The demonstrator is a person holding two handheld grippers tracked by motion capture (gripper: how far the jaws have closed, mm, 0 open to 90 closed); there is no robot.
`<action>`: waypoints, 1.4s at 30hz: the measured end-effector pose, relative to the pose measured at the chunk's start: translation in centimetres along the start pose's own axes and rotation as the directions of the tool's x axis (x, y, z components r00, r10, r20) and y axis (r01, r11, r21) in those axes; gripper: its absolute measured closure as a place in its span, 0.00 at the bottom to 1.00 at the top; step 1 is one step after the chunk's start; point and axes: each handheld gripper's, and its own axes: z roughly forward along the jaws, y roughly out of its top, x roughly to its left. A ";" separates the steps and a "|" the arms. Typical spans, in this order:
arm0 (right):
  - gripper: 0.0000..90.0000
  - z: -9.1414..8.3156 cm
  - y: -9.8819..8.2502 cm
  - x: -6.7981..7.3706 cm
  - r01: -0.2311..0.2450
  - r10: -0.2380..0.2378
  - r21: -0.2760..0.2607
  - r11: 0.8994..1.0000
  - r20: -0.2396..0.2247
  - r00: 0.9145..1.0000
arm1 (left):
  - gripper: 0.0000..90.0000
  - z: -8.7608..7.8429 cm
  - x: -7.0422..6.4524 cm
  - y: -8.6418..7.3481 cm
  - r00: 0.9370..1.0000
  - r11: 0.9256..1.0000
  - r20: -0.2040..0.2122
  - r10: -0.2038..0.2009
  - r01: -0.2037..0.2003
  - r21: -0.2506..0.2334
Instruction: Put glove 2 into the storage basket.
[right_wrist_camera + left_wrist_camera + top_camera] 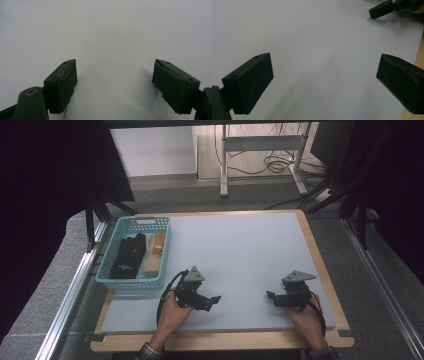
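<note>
At the near-left corner of the tabletop (240, 250), a light blue plastic basket (134, 285) with slotted walls stands on the pale grey mat, the nearest thing to the left gripper (212, 301). Inside it lie a black pouch with a small white mark (127, 256) along its left side and pale wooden blocks (156, 252) along its right side; their exact number cannot be made out.

The high view takes in the basket, both hands and the wooden rim of the tabletop. The left gripper view looks along its own 2 jaws across bare grey mat to the tip of the right gripper (381, 10) at the upper right, with a strip of wooden edge at the far right. The right gripper view shows plain mat between its 2 jaws.

The left hand (174, 314) reaches in from the bottom edge, holding its gripper low, pointing right toward the middle of the mat, just right of the basket's near corner. The right hand (306, 316) holds the right gripper (271, 296) low near the right edge, pointing left. The 2 grippers face each other, well apart. Both pairs of jaws stand wide apart with nothing between them.
</note>
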 end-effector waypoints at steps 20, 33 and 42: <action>0.21 0.0 0.0 0.0 0.000 0.000 0.000 1.000 0.000 1.000 | 0.01 2.1 -0.5 -1.4 1.000 0.998 -0.013 0.016 -0.015 0.057; 0.21 0.0 0.0 0.0 0.000 0.000 0.000 1.000 0.000 1.000 | 0.01 3.3 -0.5 -2.2 0.999 0.994 -0.040 0.023 -0.019 0.107; 0.21 0.0 0.0 0.0 0.000 0.000 0.000 1.000 0.000 1.000 | 0.00 3.6 -1.0 -2.2 0.995 0.990 -0.073 0.064 -0.054 0.133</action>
